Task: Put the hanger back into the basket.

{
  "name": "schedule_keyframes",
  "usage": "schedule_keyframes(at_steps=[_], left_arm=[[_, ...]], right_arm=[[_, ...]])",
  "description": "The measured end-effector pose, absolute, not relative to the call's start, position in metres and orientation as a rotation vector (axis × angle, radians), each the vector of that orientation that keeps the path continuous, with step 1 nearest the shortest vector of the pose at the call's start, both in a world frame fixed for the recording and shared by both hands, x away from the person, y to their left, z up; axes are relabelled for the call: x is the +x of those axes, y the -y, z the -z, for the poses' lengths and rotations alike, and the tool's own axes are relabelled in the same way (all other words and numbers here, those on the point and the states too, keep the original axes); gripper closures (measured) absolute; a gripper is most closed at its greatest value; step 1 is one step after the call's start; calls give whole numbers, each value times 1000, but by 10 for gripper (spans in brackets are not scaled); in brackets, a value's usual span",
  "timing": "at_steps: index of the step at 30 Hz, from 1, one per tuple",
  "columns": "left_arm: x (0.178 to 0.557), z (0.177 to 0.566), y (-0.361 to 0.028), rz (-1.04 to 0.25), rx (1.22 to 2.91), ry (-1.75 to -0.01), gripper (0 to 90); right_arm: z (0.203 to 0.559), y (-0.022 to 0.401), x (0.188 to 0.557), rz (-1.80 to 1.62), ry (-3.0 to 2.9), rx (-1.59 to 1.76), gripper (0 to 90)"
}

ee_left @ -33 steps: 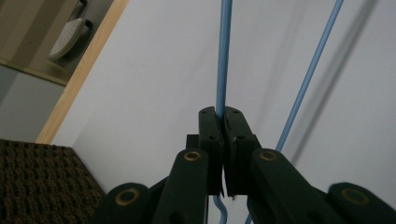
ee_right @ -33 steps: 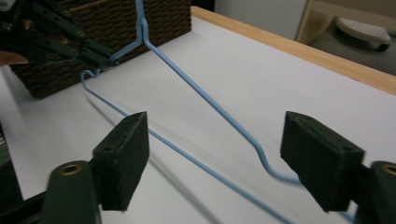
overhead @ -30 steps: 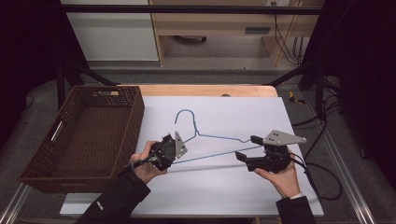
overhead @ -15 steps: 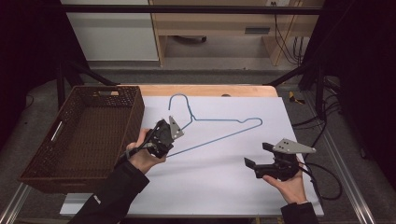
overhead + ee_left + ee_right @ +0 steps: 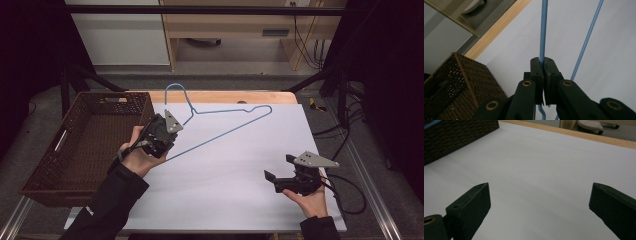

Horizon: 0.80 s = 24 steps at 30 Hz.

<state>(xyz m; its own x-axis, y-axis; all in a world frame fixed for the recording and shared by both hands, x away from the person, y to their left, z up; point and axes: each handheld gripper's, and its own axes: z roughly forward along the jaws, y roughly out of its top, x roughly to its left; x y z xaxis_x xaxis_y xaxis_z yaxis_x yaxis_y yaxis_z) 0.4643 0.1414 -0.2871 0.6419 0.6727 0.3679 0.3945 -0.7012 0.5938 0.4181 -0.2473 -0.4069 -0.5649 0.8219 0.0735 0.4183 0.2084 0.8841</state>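
Hanger (image 5: 220,127) wire runs between the left claw's (image 5: 543,62) clamped jaws; right claw (image 5: 280,169), well apart, has just opened wide, empty.

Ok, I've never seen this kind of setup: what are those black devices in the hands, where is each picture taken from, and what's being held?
A person holds a two-jaw gripper in each hand. The high view looks down on a white table; the other two cameras ride on the grippers and look along their jaws. The left gripper is clamped shut on a blue wire hanger, holding it beside a brown wicker basket. The right gripper holds nothing: its jaws have just been opening and stand wide apart over bare table, with nothing between them.
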Motion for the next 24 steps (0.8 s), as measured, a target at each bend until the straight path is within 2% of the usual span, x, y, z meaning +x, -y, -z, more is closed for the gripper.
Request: schedule_keyframes(at_steps=[14,24], left_arm=[[462,257,-179,-853,2340,-907,874],[463,255,-221,-879,2323,-1001,874]], right_arm=[[409,246,418,-1294,-2070,1171,33],[409,246,418,-1286,-2077,1158,40]])
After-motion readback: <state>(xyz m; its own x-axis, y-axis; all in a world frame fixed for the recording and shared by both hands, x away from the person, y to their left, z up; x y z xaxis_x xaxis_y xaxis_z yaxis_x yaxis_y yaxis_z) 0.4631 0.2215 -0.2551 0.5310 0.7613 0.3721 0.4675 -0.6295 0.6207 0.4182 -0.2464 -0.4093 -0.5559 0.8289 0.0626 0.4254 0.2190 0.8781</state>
